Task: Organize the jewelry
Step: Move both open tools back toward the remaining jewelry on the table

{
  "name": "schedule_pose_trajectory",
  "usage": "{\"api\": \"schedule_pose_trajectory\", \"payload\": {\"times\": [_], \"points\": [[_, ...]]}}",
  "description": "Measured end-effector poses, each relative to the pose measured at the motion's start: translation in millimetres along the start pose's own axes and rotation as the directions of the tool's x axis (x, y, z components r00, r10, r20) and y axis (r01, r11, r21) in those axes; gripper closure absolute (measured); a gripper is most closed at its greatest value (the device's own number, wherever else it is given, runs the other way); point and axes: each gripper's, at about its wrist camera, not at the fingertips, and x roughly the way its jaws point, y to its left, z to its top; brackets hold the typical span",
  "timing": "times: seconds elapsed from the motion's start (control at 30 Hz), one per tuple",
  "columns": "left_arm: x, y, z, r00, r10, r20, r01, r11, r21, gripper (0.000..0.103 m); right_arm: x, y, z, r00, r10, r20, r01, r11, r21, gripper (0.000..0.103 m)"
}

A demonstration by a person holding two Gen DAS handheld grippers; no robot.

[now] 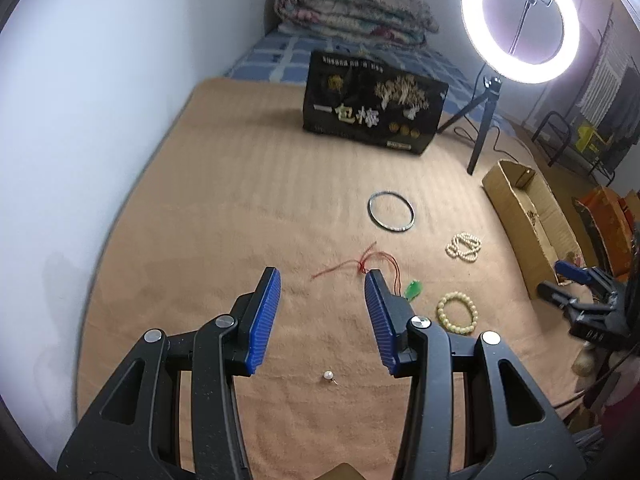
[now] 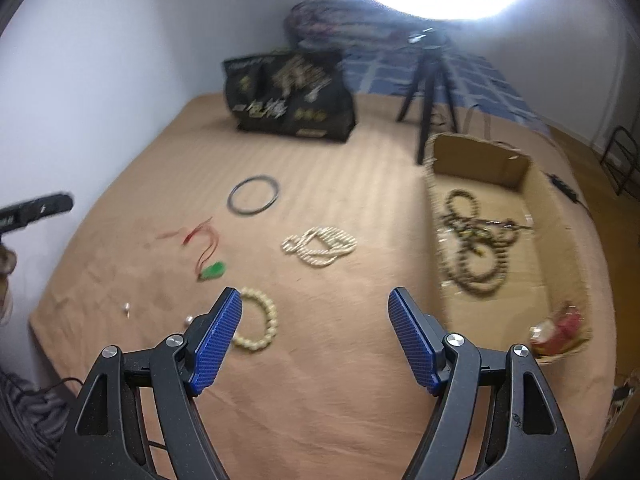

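Note:
Jewelry lies scattered on a tan blanket. My left gripper hangs open and holds nothing, above a pearl stud. A red cord with a green pendant lies just past its right finger. My right gripper is open and holds nothing; a cream bead bracelet lies partly behind its left finger. Farther off lie a white pearl necklace and a dark bangle. The cardboard box on the right holds dark bead strands and a red item.
A black printed bag stands at the back. Beside it is a ring light on a tripod, close to the box's far end. A white wall borders the blanket's left side. A folded quilt lies beyond.

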Motion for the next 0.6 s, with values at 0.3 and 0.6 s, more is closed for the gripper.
{"api": "schedule_pose_trajectory", "payload": {"times": [0.3, 0.6], "points": [[51.8, -8.8, 2.2, 0.995, -0.043, -0.091, 0.046, 0.999, 0.025, 0.059, 43.0, 24.9, -15.3, 0.994, 0.03, -0.106, -0.037, 0.997, -0.069, 0.027], [96.6, -61.3, -15.4, 0.976, -0.095, -0.195, 0.134, 0.971, 0.197, 0.059, 69.7, 22.5, -20.0, 0.984, 0.067, -0.168, -0.074, 0.996, -0.04, 0.027]]}}
